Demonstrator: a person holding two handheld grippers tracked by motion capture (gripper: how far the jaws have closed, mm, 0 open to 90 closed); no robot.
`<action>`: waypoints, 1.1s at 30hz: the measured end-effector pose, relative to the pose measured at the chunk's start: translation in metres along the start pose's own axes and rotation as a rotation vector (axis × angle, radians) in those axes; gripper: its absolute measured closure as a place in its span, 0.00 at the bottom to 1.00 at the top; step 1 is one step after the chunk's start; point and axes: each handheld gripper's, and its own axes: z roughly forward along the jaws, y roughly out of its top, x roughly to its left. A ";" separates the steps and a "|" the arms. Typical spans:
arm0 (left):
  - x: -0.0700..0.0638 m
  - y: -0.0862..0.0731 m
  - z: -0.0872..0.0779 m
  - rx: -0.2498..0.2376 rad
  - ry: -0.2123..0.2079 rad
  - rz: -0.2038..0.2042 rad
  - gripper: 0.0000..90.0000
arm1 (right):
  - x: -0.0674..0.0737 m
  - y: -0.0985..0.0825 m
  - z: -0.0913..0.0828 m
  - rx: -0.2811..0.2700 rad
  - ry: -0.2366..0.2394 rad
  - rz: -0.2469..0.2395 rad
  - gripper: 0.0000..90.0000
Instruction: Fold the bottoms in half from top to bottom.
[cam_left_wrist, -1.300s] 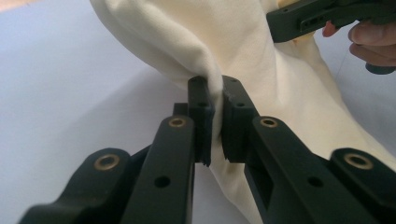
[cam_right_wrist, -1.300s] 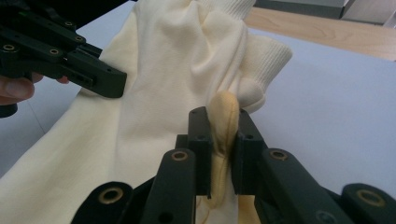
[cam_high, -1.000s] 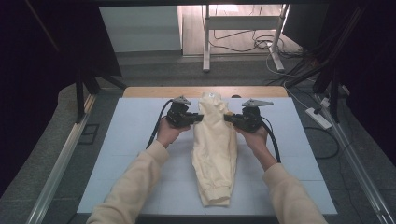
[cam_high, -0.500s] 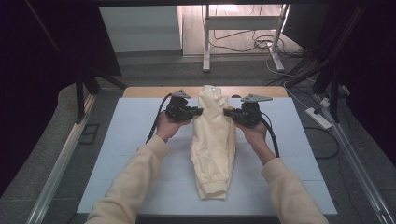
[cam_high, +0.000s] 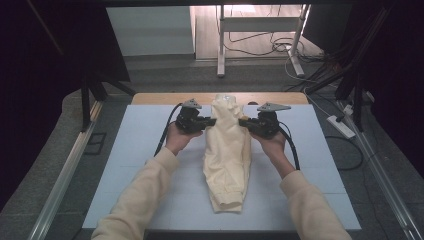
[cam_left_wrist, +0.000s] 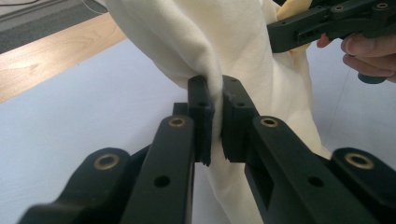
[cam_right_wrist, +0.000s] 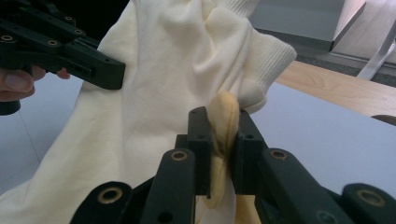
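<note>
A cream garment with ribbed cuffs lies lengthwise on the pale blue mat, its far end lifted off the surface. My left gripper is shut on the garment's left edge; in the left gripper view the cloth is pinched between the two black jaws of that gripper. My right gripper is shut on the right edge. In the right gripper view a yellowish fold of the garment sits squeezed between the jaws of the right gripper. Each gripper points inward toward the other.
The mat covers a wooden table whose far edge shows beyond it. Metal rails run along both sides. A power strip and cables lie on the floor behind and right.
Both grippers with the garment's top end have shifted slightly away from me, and the cloth's near end has slid a little farther along the mat.
</note>
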 end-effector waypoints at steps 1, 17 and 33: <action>0.000 0.000 0.000 -0.001 -0.001 0.004 0.92 | 0.000 0.000 0.000 0.000 0.002 -0.001 0.89; -0.007 -0.007 -0.004 0.002 -0.010 0.045 0.92 | 0.004 -0.008 -0.005 -0.006 0.015 -0.018 0.89; -0.018 -0.019 -0.011 0.001 -0.031 0.064 0.92 | 0.016 -0.015 -0.013 -0.005 0.029 -0.038 0.89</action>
